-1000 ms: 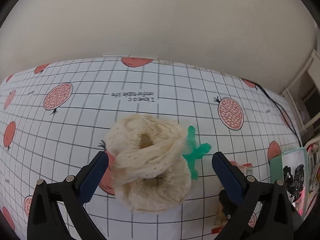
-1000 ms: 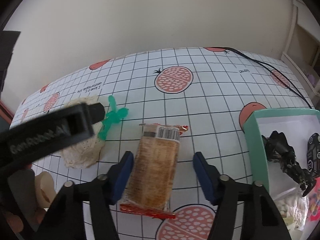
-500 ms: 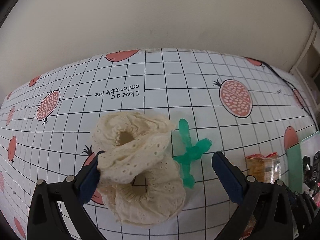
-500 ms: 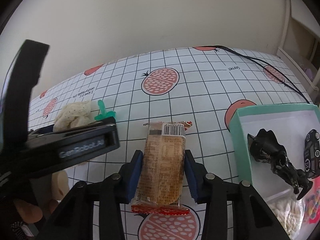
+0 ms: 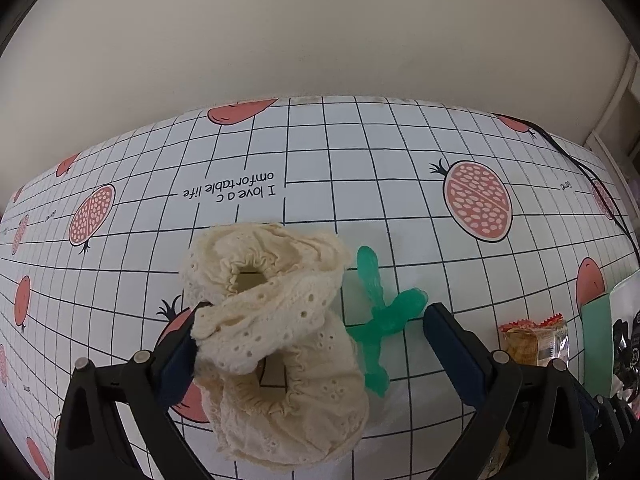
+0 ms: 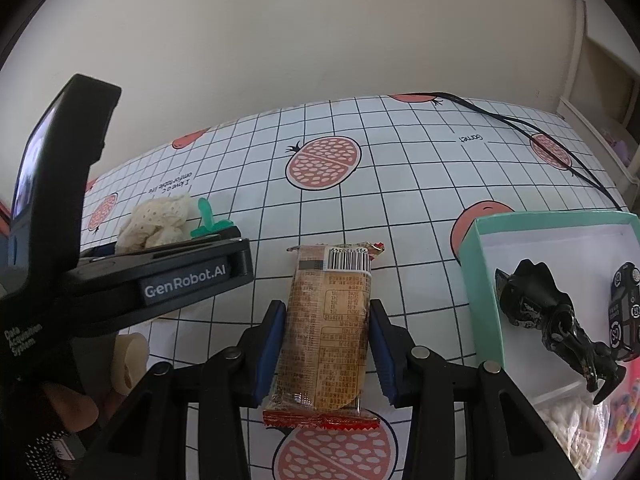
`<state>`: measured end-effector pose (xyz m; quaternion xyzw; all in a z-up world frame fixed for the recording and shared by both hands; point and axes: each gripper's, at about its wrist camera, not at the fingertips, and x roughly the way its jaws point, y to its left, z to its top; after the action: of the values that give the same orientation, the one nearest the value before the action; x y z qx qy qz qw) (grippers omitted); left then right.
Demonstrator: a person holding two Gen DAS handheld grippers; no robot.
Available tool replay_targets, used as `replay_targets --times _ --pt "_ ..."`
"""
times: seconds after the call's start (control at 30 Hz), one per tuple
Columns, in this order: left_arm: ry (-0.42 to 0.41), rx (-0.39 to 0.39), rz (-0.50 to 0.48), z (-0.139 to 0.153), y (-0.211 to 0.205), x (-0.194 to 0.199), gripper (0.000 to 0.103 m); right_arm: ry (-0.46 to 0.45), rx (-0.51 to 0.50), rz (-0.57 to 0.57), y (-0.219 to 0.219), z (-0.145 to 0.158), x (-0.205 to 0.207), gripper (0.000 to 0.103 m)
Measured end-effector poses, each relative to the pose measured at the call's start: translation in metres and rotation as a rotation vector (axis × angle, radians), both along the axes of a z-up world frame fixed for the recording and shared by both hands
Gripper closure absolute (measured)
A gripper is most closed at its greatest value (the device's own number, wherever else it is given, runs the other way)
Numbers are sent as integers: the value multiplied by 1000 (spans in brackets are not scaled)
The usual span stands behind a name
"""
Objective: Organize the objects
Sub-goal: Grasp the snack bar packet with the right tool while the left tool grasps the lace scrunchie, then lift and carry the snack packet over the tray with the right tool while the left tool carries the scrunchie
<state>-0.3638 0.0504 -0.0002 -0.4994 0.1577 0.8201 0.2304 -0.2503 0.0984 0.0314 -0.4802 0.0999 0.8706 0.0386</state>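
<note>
The right gripper (image 6: 327, 344) is clamping a snack bar packet (image 6: 328, 328) between its two blue pads (image 6: 273, 344), which are pressing against the packet's long sides. The packet is lying flat on the gridded tablecloth (image 6: 400, 184) with its barcode end pointing away from the camera and its red crimped end nearest the gripper body. Just to the right, a teal box (image 6: 480, 280) is sitting on the cloth, holding a black figure (image 6: 548, 312) and a dark toy car (image 6: 624, 312) (partly cut off at the frame edge).

The left gripper (image 5: 312, 344) is hanging with its jaws wide apart over a cream lace fabric bundle (image 5: 276, 344). Its left pad (image 5: 178, 356) is touching the edge of the bundle, while the right pad (image 5: 452, 352) is standing clear of it, close to a translucent green toy (image 5: 378, 312) lying just beside the fabric. The bundle is resting on the tablecloth (image 5: 360, 160) and is not being gripped. A black cable (image 6: 540, 136) is running across the far right of the table
</note>
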Motion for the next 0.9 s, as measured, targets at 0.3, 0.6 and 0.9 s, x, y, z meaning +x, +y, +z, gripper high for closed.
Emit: replay_targets --times 0.3,0.6,0.9 --pt "10 7 -25 7 -3 7 29 -2 2 4 0 -1 0 59" --pt "23 9 -37 13 -10 15 53 -5 2 10 -1 -2 0 59" --pt "29 13 -27 15 -19 28 64 -12 -14 13 1 -2 2 59"
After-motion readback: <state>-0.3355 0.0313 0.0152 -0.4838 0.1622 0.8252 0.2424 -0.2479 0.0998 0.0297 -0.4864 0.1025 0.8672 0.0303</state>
